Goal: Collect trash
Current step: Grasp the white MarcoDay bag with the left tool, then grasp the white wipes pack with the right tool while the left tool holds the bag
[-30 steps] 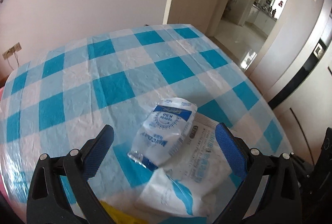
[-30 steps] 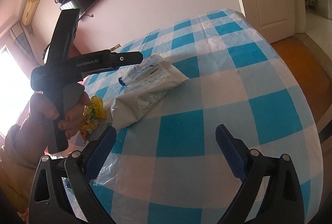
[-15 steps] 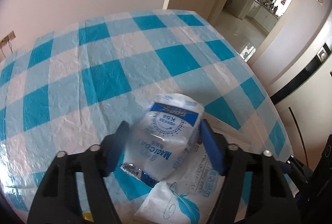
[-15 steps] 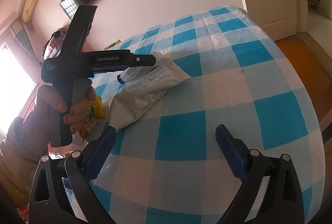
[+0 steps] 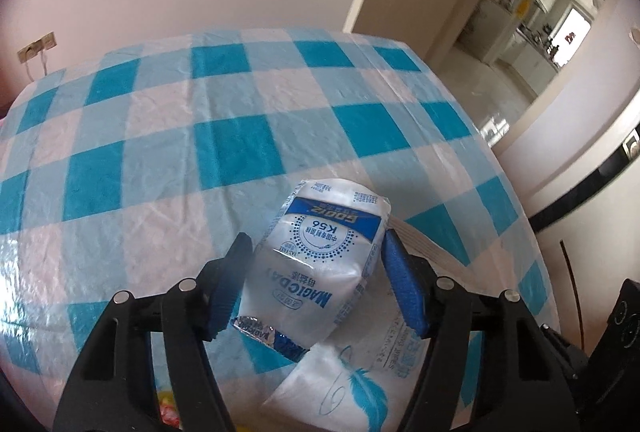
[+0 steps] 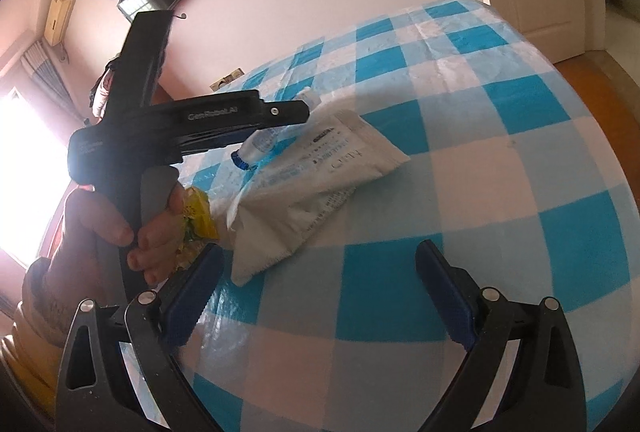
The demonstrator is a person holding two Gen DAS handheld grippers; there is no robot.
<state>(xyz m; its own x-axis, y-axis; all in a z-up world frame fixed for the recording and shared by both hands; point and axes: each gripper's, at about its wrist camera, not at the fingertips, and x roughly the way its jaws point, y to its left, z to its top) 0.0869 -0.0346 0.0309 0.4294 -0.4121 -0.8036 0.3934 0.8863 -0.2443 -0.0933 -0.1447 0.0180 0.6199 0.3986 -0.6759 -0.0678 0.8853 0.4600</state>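
Left wrist view: the left gripper [image 5: 316, 272] has its two blue-padded fingers [image 5: 402, 288] closed in about halfway on a white and blue plastic packet [image 5: 320, 260]. The jaws have just been closing, and the packet sits squarely between them — both pads press on its sides and the film bulges out ahead of the fingertips. The packet's crimped end trails back toward the camera, between the finger roots. Below and to the right of the fingers lies a flat white bag printed with a blue feather [image 5: 360, 384], partly under the packet. Both lie on a table covered in a blue and white checked cloth [image 5: 224, 135], which stretches away beyond the fingertips.

From the right wrist view, the right gripper [image 6: 316, 296] stands wide open with nothing between its pads, only checked cloth [image 6: 500, 171] showing in the gap. Ahead of its left finger lies the same white bag [image 6: 316, 191], crumpled, with the packet [image 6: 260, 147] just beyond it, pinched in the left gripper [image 6: 280, 123] — a person's hand [image 6: 116, 228] wraps that tool's grip. A yellow wrapper [image 6: 196, 224] lies just behind that hand, close to the right gripper's left fingertip. Whether the wrapper touches the white bag cannot be told.
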